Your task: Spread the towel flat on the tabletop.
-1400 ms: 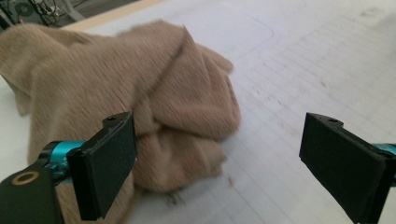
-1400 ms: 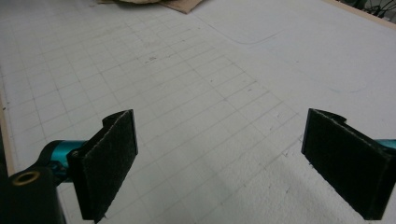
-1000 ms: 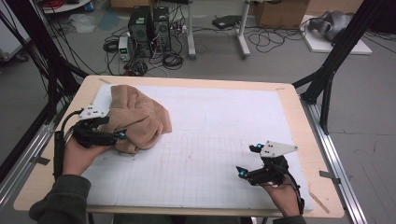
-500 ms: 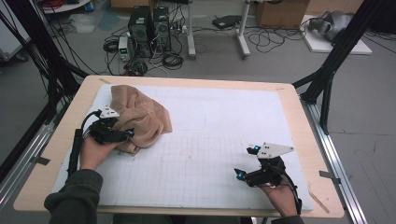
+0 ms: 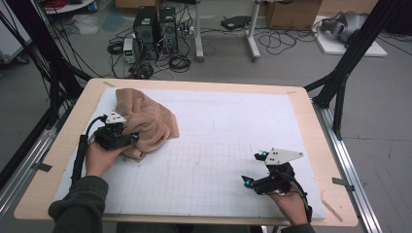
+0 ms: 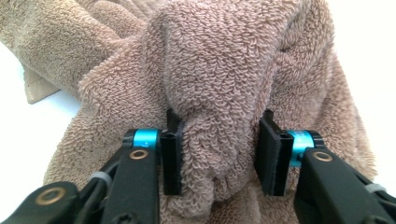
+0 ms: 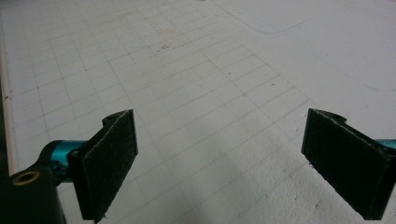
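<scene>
Over on the left, the left gripper (image 6: 217, 154) has just been closing its jaws on a thick fold of the tan towel (image 5: 145, 121), bunched at the mat's (image 5: 233, 121) far left, and looks clamped on it, though the contact is partly hidden. Right gripper (image 5: 256, 167) hovers low over the grid, jaws wide apart.

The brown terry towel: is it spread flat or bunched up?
Bunched up: the brown terry towel lies in a rumpled heap, and a thick fold sits between the left gripper's jaws.

Left tool (image 6: 218, 154) pads pinching bunched fold of tan towel (image 6: 219, 70); jaws just closing.
</scene>
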The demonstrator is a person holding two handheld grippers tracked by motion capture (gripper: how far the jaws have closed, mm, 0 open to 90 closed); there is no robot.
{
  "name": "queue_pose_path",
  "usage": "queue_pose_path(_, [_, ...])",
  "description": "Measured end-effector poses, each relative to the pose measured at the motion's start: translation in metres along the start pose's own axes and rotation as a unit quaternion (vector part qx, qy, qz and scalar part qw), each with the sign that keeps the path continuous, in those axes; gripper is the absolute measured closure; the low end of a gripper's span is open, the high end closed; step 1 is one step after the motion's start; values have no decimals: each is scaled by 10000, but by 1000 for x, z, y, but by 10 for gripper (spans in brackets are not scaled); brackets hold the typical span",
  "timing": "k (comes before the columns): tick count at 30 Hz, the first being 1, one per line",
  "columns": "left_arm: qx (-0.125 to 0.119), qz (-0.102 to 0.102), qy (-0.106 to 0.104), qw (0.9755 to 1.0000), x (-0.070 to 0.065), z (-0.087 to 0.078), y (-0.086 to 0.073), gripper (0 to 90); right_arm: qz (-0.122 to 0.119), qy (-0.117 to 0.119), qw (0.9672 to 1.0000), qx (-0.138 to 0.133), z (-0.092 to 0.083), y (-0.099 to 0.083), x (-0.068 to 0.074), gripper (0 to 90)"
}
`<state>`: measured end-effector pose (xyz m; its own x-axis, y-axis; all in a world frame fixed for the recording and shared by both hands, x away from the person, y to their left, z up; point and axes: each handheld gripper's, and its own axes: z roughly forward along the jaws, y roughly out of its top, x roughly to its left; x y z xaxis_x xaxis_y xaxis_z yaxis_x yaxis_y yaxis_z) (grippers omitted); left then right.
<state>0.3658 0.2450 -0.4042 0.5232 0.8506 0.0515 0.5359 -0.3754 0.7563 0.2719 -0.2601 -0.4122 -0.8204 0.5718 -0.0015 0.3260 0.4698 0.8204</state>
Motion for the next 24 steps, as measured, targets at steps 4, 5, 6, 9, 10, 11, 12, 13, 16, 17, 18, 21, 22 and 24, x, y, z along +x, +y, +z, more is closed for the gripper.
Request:
queue_pose_path(4, [-114,-56,-203,9997,-3,-9,2,635,-5,1,10000,-2,0,1,-1,97])
queue_pose_path(5, [-233,-113,-408,9988,-6,-16,4,639,-5,-9,10000,-18,-1,2,-1,97])
queue_pose_path(6, [-233,-113,-408,9988,-6,-16,4,641,-10,-15,10000,-15,-2,2,-1,97])
queue_pose_path(9, [-470,-92,-820,9955,-20,-32,9,643,-42,-48,10000,-33,-4,4,-1,97])
queue_pose_path(10, [-470,-92,-820,9955,-20,-32,9,643,-39,-41,10000,-39,-4,5,-1,97])
queue_pose_path(11, [-541,0,-941,9941,-31,-40,12,643,-42,-40,10000,-44,-5,6,0,97])
queue_pose_path(12, [-541,0,-941,9941,-31,-40,12,643,-42,-40,10000,-44,-5,6,0,97])
queue_pose_path(13, [-639,58,-1140,9914,-42,-48,14,643,-101,-51,9999,-55,-5,8,0,97])
queue_pose_path(16, [-660,261,-1312,9888,-62,-58,15,644,-107,-53,9999,-57,-6,10,2,97])
queue_pose_path(17, [-671,316,-1347,9881,-68,-62,15,644,-112,-44,9999,-59,-6,10,3,97])
queue_pose_path(18, [-671,316,-1347,9881,-68,-62,15,643,-112,-44,9999,-59,-6,10,3,97])
queue_pose_path(21, [-700,375,-1507,9854,-90,-73,2,643,-135,-21,9999,-89,-4,11,5,97])
queue_pose_path(22, [-700,375,-1507,9854,-90,-73,2,642,-150,2,9999,-77,-3,11,5,97])
queue_pose_path(24, [-570,497,-1450,9865,-99,-74,-7,641,-128,27,9999,-56,-1,11,6,97])
